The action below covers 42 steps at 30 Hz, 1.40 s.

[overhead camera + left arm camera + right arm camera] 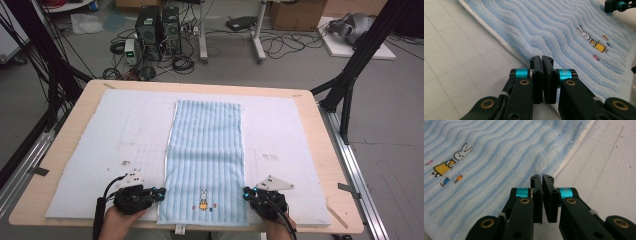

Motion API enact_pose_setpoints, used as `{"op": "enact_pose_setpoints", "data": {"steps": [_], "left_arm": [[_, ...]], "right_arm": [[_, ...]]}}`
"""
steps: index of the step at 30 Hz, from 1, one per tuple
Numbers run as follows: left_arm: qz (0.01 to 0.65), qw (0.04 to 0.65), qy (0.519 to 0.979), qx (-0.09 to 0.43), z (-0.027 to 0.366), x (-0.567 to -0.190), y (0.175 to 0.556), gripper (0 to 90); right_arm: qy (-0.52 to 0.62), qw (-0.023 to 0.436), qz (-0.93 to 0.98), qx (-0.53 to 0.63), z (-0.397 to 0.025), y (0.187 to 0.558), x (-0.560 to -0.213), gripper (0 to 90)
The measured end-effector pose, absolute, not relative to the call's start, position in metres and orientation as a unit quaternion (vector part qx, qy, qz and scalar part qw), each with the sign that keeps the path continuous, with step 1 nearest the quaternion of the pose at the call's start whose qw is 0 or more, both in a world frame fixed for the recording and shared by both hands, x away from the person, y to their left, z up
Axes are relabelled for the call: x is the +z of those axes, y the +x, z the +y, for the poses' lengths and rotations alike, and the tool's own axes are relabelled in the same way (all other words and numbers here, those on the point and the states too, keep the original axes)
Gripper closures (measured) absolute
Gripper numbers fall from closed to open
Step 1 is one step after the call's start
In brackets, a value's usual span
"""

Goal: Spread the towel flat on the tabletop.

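Flanking the towel: both grippers sit at the near end of the bench, one at each near corner of the cloth.
Towel: the blue striped towel point(206, 160) lies flat on the white mat point(100, 150), its long axis running near to far; the rabbit picture point(203, 199) marks the near end.
Left gripper: the left gripper point(159, 193) rests just off the towel's left edge, pointing right toward it; in the left gripper view point(542, 59) its jaws are pressed together, with nothing between them, the tips at the white hem.
Right gripper: the right gripper point(246, 193) mirrors it at the towel's right edge, pointing left; in the right gripper view point(542, 177) its jaws are likewise closed on nothing, the tips at the hem.
Key relation: each near corner lies just inward of its own jaws, so neither hand is clearly nearer.
Likely need: the jaws would have to spread before they could pinch the hem and lift the near end toward the far end.
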<state>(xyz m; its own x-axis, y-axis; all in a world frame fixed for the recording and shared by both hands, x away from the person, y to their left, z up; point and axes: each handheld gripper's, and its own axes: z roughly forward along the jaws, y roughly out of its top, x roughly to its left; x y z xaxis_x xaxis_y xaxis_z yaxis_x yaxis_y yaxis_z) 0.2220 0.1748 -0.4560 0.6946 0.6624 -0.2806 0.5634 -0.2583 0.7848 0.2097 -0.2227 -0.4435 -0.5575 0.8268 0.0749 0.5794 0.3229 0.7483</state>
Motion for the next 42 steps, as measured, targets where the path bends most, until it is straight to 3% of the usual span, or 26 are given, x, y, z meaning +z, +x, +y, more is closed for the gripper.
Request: {"op": "enact_pose_setpoints", "data": {"steps": [6, 7, 9, 12, 17, 23, 30, 42], "left_arm": [[0.377, 0.477, 0.792, 0.045, 0.178, -0.459, 0.208, 84.9], [0.378, 0.479, 0.791, 0.045, 0.178, -0.459, 0.208, 80.6], [0.382, 0.496, 0.778, 0.057, 0.18, -0.455, 0.209, 62.5], [0.376, 0.525, 0.759, 0.084, 0.182, -0.449, 0.217, 51.3], [0.383, 0.524, 0.755, 0.094, 0.181, -0.446, 0.246, 57.3], [0.402, 0.491, 0.771, 0.055, 0.169, -0.453, 0.263, 64.2], [0.378, 0.457, 0.802, 0.076, 0.156, -0.453, 0.253, 66.3], [0.355, 0.456, 0.813, 0.076, 0.16, -0.453, 0.231, 67.9]], "right_arm": [[0.431, 0.159, 0.805, 0.375, -0.223, 0.19, -0.446, 86.7], [0.432, 0.158, 0.805, 0.376, -0.224, 0.189, -0.445, 85.7], [0.436, 0.163, 0.796, 0.387, -0.226, 0.19, -0.443, 79.1], [0.45, 0.173, 0.775, 0.408, -0.228, 0.2, -0.438, 70.7], [0.462, 0.177, 0.763, 0.417, -0.222, 0.23, -0.435, 70.6], [0.449, 0.165, 0.79, 0.383, -0.203, 0.25, -0.444, 71.9], [0.435, 0.172, 0.805, 0.365, -0.199, 0.246, -0.447, 69.8], [0.409, 0.154, 0.821, 0.366, -0.208, 0.22, -0.445, 69.5]]}}
